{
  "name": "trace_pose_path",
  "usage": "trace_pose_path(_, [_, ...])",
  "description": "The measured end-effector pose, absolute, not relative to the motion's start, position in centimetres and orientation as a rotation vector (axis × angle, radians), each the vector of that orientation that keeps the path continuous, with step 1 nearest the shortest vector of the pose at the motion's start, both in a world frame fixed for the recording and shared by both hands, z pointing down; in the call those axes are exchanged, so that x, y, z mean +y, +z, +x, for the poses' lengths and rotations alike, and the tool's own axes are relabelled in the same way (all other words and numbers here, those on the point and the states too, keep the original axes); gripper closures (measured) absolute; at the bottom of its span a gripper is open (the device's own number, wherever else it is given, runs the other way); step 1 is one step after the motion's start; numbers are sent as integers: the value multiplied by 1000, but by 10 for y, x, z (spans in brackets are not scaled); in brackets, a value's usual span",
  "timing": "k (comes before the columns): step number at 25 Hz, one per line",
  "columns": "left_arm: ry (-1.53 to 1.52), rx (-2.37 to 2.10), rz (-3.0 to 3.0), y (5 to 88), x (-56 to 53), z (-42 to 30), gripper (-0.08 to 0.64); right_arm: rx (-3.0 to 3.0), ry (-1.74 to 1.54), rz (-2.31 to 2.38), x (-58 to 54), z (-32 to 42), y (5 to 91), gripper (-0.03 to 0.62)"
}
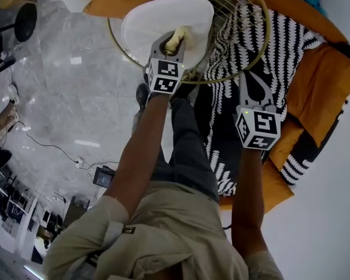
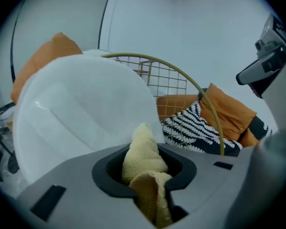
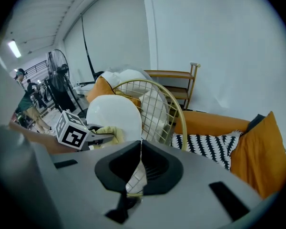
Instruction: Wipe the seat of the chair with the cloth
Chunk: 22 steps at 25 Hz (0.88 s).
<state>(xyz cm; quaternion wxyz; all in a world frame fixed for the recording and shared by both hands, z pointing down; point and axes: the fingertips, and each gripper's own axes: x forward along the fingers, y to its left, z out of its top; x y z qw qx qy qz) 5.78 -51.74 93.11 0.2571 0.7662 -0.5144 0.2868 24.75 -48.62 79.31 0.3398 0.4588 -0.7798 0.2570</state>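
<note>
The white chair seat (image 1: 157,17) lies at the top of the head view. My left gripper (image 1: 176,41) is shut on the yellow cloth (image 1: 178,38), with the cloth held at the seat's near right edge. In the left gripper view the cloth (image 2: 142,152) bunches up between the jaws in front of the white seat (image 2: 81,109). My right gripper (image 1: 248,79) hangs over the black-and-white patterned cushion (image 1: 251,51), its jaws together with nothing in them. The right gripper view shows those shut jaws (image 3: 139,162), with the left gripper (image 3: 101,137) and cloth (image 3: 112,131) against the seat (image 3: 115,112).
A gold wire-frame chair (image 1: 263,42) rings the patterned cushion. Orange cushions (image 1: 324,83) lie to the right and behind. A wooden shelf (image 3: 178,82) stands at the white wall. A fan (image 3: 62,82) and people (image 3: 26,99) are far left. Cables (image 1: 52,147) cross the marble floor.
</note>
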Motion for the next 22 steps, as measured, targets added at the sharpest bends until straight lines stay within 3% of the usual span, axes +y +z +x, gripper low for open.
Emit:
trace_pose_path(4, [787,-1290,2097,947,-506,94,442,-2006,693,1196,-479,256,804,566])
trace_pose_path(9, [823,-1265,2063,960,-490,85,442,-2014,701,1183,-478,253,807,566])
trace_pose_path(19, [859,-1635,1730,946,-434,-99,442,-2082,692,1114,-486,208,801,566])
trace_pose_path(22, [817,-1694,1668,938,-428,-122,442,-2092,691,1096,-485,201,803,566])
